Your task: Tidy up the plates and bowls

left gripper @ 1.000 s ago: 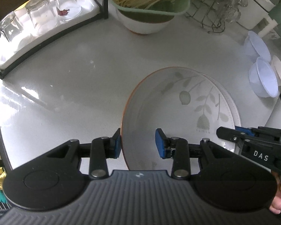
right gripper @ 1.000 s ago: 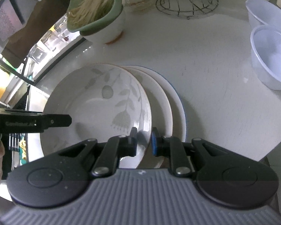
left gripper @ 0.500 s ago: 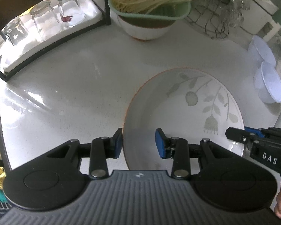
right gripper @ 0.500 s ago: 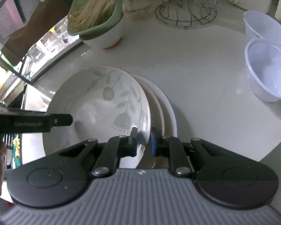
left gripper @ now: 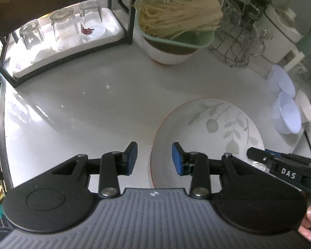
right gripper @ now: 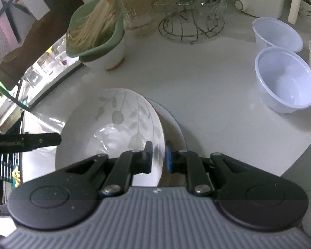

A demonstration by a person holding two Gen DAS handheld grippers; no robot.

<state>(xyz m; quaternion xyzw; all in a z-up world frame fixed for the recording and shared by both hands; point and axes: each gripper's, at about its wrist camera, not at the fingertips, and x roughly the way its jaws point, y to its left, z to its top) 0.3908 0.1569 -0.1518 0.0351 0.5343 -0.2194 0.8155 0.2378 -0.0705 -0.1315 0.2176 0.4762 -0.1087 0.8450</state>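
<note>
A white leaf-patterned plate (left gripper: 213, 128) (right gripper: 118, 122) is tilted up off a stack of plates (right gripper: 174, 128) on the white counter. My right gripper (right gripper: 158, 155) is shut on the leaf plate's right rim and holds it raised. My left gripper (left gripper: 154, 157) is open, its jaws straddling the plate's left rim without pinching it. The right gripper's finger (left gripper: 280, 164) shows at the right of the left wrist view; the left gripper's finger (right gripper: 24, 142) shows at the left of the right wrist view.
A white bowl with a green colander of dry noodles (left gripper: 176, 25) (right gripper: 97, 33) stands at the back. Two clear plastic bowls (right gripper: 286, 81) (left gripper: 288, 112) sit right. A black rack with upturned glasses (left gripper: 62, 29) is back left, a wire glass stand (right gripper: 192, 20) behind.
The leaf plate has tipped up steeper on the stack, its right rim lifted by my right gripper. Both cameras have drawn back and up from the counter.
</note>
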